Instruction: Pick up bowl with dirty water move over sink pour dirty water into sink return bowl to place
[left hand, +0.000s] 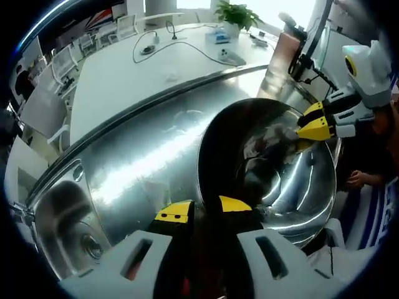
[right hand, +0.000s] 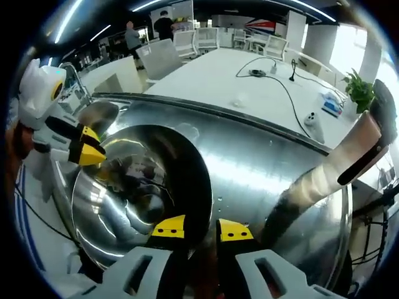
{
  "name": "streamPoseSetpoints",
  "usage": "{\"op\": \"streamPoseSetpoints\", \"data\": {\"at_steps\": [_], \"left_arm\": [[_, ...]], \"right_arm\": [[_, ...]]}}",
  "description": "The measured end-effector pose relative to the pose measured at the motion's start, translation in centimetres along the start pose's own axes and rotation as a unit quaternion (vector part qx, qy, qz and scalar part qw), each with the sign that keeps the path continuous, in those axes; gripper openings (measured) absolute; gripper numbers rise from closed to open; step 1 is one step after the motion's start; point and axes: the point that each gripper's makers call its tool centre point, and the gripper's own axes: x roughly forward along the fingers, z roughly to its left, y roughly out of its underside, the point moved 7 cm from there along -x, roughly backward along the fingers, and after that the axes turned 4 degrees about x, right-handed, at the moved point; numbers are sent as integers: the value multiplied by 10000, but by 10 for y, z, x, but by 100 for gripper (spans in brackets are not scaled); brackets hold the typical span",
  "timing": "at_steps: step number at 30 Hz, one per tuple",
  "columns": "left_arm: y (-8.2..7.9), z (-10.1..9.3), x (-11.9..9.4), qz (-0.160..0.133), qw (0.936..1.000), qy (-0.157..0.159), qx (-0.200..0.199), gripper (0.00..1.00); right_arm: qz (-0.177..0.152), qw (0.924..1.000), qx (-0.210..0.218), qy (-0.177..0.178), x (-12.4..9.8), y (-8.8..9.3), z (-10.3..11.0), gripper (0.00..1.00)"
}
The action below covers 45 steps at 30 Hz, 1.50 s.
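Bowl (left hand: pixel 268 168) of steel tilted, mouth toward left gripper (left hand: pixel 204 210); resting on steel counter (left hand: pixel 143 149) beside sink (left hand: pixel 62 218). Jaws of left gripper and right gripper (right hand: pixel 201 230) clamped on opposite rims.

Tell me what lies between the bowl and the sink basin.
In the left gripper view, only bare, shiny steel drainboard lies between the bowl and the sink basin. Nothing stands on that stretch.
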Motion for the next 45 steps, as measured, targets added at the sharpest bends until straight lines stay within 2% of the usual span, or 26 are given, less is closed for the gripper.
{"op": "streamPoseSetpoints", "data": {"at_steps": [13,18,24,32,36,45], "left_arm": [[0,0,3,173,9997,-12,-168,4],[-1,2,3,218,9993,-136,-256,0],[-2,3,3,287,9988,-196,-334,0],[-5,1,2,411,9974,-375,-449,0],[-4,-1,0,463,9972,-429,-406,0],[3,-3,-5,572,9965,-393,-474,0]], "right_arm": [[109,9999,-1,80,2,1,-1,8],[135,9999,10,89,2,1,-1,4],[152,9998,80,118,4,-1,-2,3],[234,9986,218,432,5,-2,0,0],[196,9980,146,589,5,-3,1,0],[78,9970,231,732,2,-7,3,0]]}}
